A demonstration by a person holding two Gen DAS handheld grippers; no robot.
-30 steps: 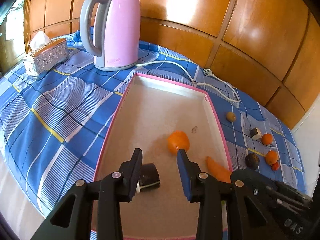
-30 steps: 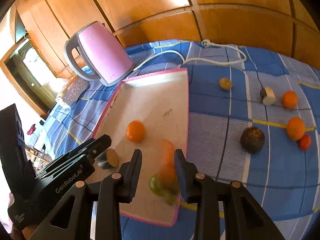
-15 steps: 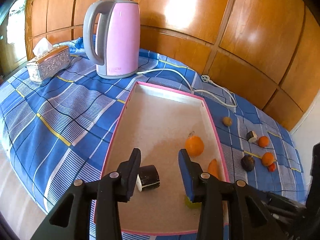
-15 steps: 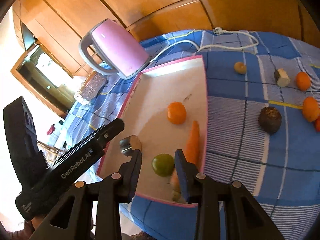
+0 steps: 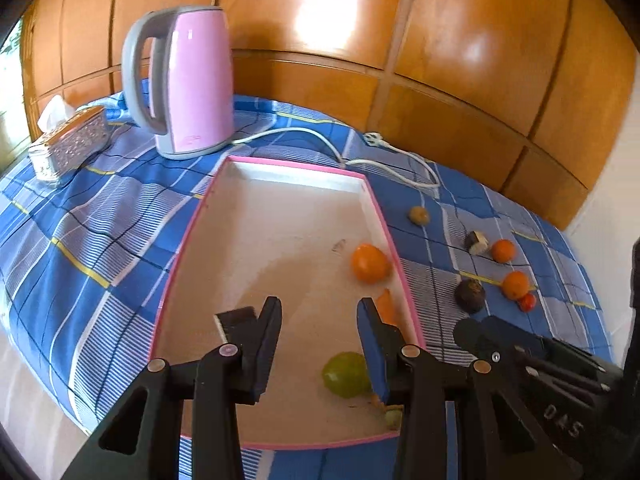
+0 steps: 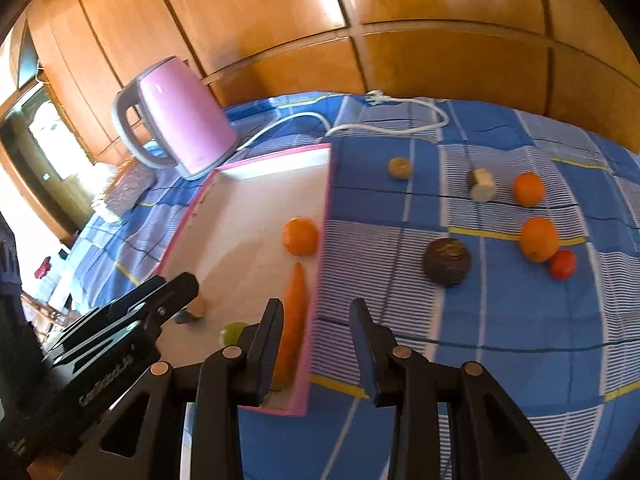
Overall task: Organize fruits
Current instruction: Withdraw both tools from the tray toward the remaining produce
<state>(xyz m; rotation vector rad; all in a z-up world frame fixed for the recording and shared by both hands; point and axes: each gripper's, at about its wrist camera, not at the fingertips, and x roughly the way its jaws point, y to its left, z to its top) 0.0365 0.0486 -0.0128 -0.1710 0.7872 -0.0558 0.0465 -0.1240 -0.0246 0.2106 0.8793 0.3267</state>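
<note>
Left wrist view: the left gripper (image 5: 318, 336) hangs above the near end of the pink-rimmed tray (image 5: 390, 236) with its jaws narrowly parted and nothing between them. The tray rests on the checked cloth (image 5: 80, 240) and serves as the collection point; it already holds an orange (image 5: 370, 263) against its right wall, a carrot (image 5: 386, 306) along the same wall, a green fruit (image 5: 344, 374) near the near right corner, and a dark cut piece (image 5: 236, 320) toward the near left. A pink kettle (image 5: 188, 80) stands beyond the tray's far left corner, a tissue box (image 5: 68, 142) at the cloth's left edge. Right wrist view: the right gripper (image 6: 316, 344) is likewise narrowly parted and empty, positioned over the tray's near right corner and aimed toward the loose items, which suggests the next pickup is from that side. Unsorted on the cloth, right of the tray: a dark round fruit (image 6: 447, 262) nearest, two oranges (image 6: 539, 239), a small red fruit (image 6: 563, 264) touching the nearer orange, a cut stub (image 6: 481, 185), and a small brown fruit (image 6: 399, 168) toward the far edge.
</note>
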